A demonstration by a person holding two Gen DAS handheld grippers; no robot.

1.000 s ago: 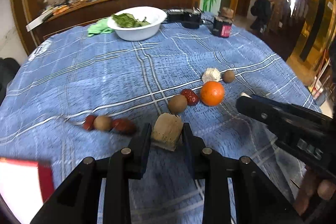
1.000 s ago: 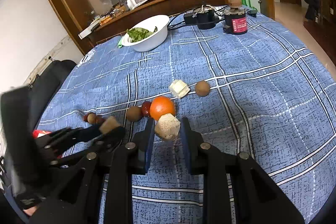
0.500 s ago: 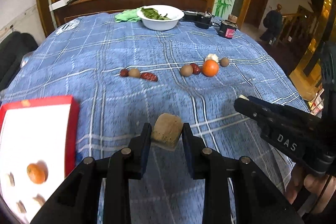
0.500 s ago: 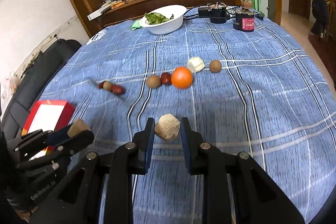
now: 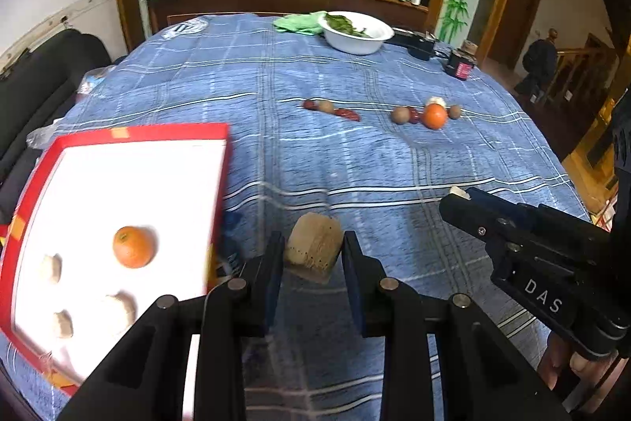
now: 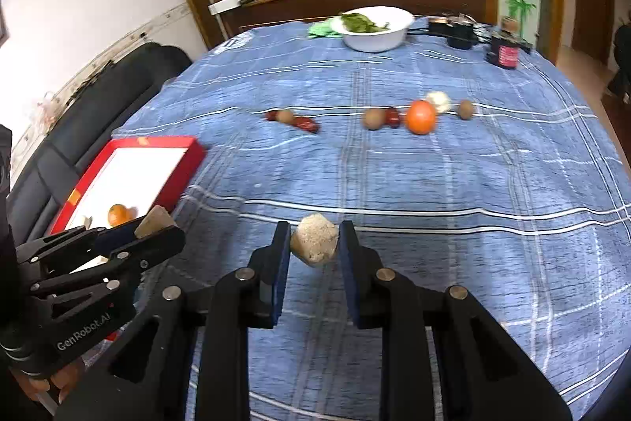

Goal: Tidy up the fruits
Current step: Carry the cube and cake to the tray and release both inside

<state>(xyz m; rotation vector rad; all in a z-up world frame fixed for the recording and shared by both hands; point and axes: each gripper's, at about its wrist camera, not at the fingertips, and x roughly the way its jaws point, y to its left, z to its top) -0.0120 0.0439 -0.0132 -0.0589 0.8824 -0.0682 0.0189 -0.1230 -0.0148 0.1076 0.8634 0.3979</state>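
Grippers both carry something: the left gripper [image 5: 313, 255] is clamped on a tan, block-shaped chunk [image 5: 314, 246] and held above the blue checked tablecloth [image 5: 355, 160], just beside the right edge of a red-rimmed box [image 5: 118, 137] with a white floor. Inside that box lie an orange [image 5: 133, 246] and several pale lumps [image 5: 51, 268], blurred so their kind is hard to tell. The right gripper [image 6: 315, 247] pinches a rough, pale beige lump [image 6: 315, 239] between its blue-lined fingers [image 6: 282, 263], also off the cloth and nearer the middle of the table. Farther back on the cloth sits a loose row of fruit: a second orange [image 6: 421, 116] touching a white piece [image 6: 438, 100], a small brown fruit [image 6: 465, 109] to its right, a brown fruit [image 6: 372, 118] and a dark red one [image 6: 392, 116] to its left, and well apart on the left a cluster of red and brown fruits [image 6: 292, 118]. A white bowl [image 6: 374, 38] with green leaves stands at the far edge, near a dark jar [image 6: 504, 51]
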